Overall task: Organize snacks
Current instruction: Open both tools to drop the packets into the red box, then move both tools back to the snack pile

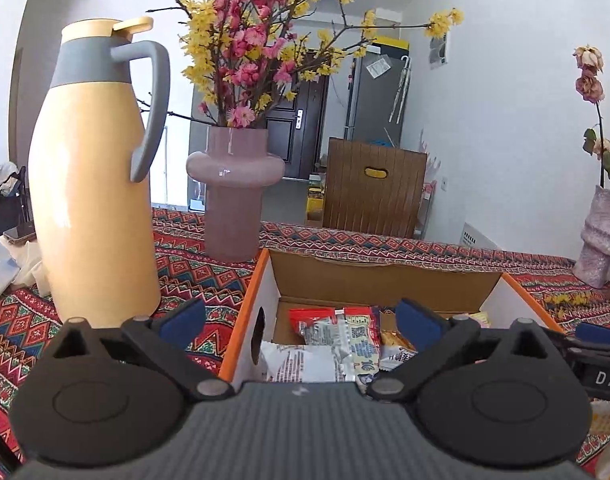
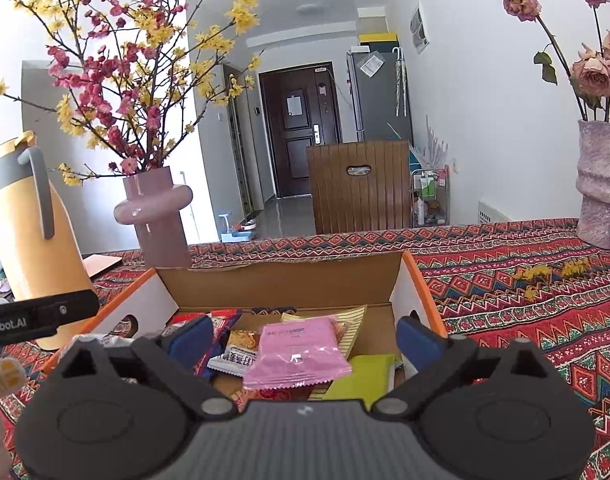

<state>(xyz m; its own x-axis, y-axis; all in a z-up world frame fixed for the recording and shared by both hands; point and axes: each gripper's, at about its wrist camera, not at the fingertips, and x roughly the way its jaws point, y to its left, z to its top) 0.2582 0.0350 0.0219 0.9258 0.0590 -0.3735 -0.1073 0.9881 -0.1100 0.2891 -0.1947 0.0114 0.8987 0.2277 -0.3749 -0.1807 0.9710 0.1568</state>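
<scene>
An open cardboard box [image 1: 381, 276] with orange edges stands on the patterned tablecloth and holds several snack packets. In the left wrist view a red and white packet [image 1: 337, 330] and a white packet [image 1: 301, 362] lie in it. My left gripper [image 1: 301, 322] is open and empty above the box's left part. In the right wrist view the box [image 2: 281, 280] holds a pink packet [image 2: 297, 354], a yellow-green packet [image 2: 363, 374] and an orange and white packet [image 2: 239, 354]. My right gripper [image 2: 305, 338] is open over them, and the pink packet lies between its jaws, not gripped.
A tall yellow thermos [image 1: 93, 184] stands left of the box. A pink vase [image 1: 235, 196] with blossom branches stands behind it. A second vase [image 2: 601, 188] with dried roses stands at the far right. A wooden chair back [image 2: 361, 186] is beyond the table.
</scene>
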